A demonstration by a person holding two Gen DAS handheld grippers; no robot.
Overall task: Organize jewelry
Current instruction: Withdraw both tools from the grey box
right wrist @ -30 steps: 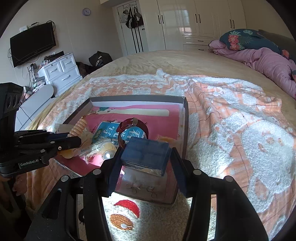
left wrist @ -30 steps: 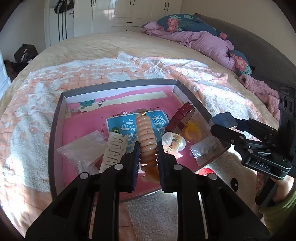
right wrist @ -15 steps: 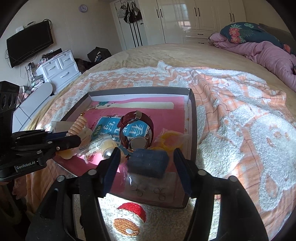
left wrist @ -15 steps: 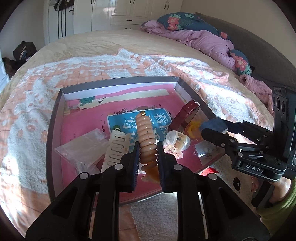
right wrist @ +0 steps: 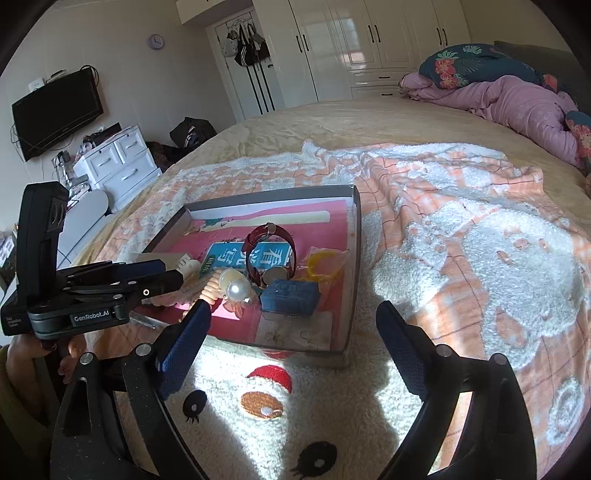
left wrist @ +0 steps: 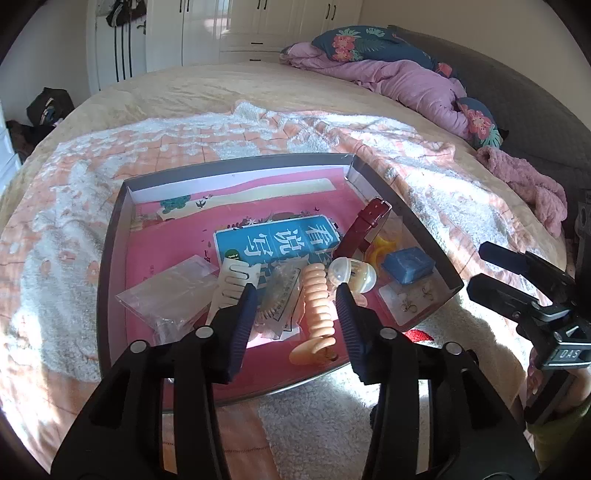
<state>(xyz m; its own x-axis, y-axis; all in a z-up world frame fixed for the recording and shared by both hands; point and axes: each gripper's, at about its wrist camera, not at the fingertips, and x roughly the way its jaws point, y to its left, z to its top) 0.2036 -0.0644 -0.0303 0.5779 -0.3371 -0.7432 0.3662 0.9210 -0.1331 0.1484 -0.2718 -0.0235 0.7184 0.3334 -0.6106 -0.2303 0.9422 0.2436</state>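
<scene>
A grey-walled tray (left wrist: 110, 236) (right wrist: 352, 229) with a pink floor lies on the bed. In it lie a peach spiral hair clip (left wrist: 316, 299), a clear capsule (left wrist: 352, 275) (right wrist: 236, 290), a red-strapped watch (left wrist: 367, 225) (right wrist: 271, 254), a small blue box (left wrist: 408, 264) (right wrist: 290, 295), a yellow ring (right wrist: 325, 264), a white comb (left wrist: 232, 284) and a bag of earrings (left wrist: 412, 301). My left gripper (left wrist: 295, 299) stands open, its fingers either side of the hair clip. My right gripper (right wrist: 290, 328) is open at the tray's near edge, holding nothing.
A fluffy orange-and-white blanket (right wrist: 480, 258) covers the bed around the tray. A purple duvet (left wrist: 406, 81) and flowered pillows lie at the headboard. White drawers (right wrist: 118, 162), a wall television (right wrist: 55, 110) and wardrobes (right wrist: 369, 33) stand beyond the bed. Plastic bags (left wrist: 170, 291) sit in the tray's near left.
My left gripper has opened and let the peach hair clip down into the tray. My right gripper released the blue box into the tray and has drawn back.
</scene>
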